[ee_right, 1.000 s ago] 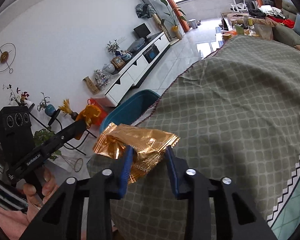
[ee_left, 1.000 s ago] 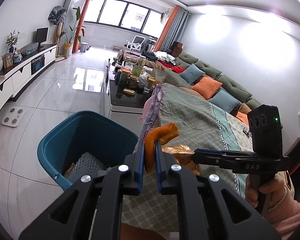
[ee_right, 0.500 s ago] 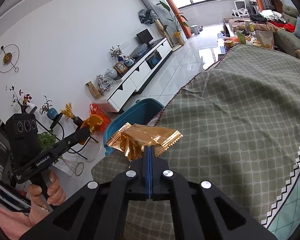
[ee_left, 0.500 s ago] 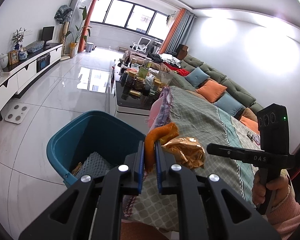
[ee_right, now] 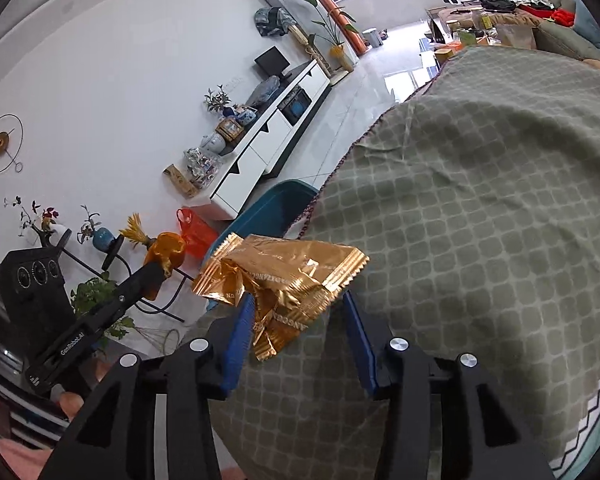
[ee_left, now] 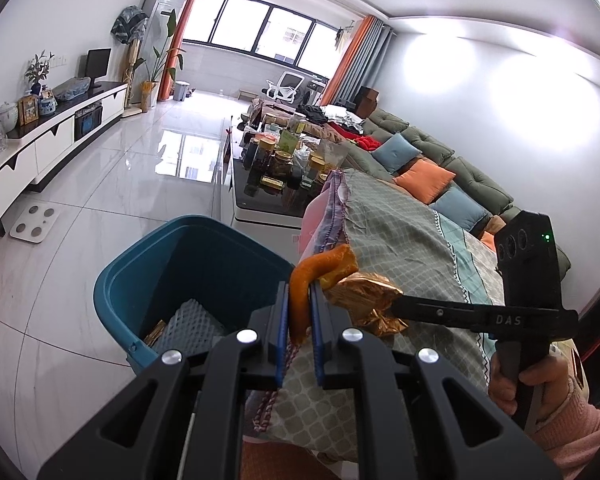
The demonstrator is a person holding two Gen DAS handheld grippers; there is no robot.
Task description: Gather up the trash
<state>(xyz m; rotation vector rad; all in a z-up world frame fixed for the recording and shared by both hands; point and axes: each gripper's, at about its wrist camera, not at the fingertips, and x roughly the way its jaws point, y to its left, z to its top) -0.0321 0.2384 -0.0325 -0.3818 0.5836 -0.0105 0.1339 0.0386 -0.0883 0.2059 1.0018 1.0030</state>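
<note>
Checked green cloth (ee_right: 480, 240) covers the work surface nearest both cameras and hangs over its edge toward the floor.

1. Left gripper (ee_left: 299, 320): jaws narrow, clamped on a curled strip of orange peel (ee_left: 300, 292). The peel stands up from between the blue pads and bends over to the right at its top.
2. Right gripper (ee_right: 296, 316): jaws have just been opening and now stand partly apart. A crumpled gold wrapper (ee_right: 280, 276) hangs between them, against the left pad; the right pad is clear of it. Whether the wrapper is resting on the cloth cannot be told.
3. In the left wrist view the wrapper sits just beside the peel, at the cloth's edge.
4. A teal bin (ee_left: 140, 268) stands on the floor just beyond that edge. It holds a white foam net (ee_left: 192, 324) and a small gold scrap beside it.
5. A hand in a pink sleeve (ee_left: 580, 428) holds the right gripper's handle.

Farther off: a glass coffee table (ee_left: 268, 204) crowded with jars, a green sofa (ee_left: 460, 168) with cushions, a white TV cabinet (ee_left: 48, 136), and windows at the far end.
</note>
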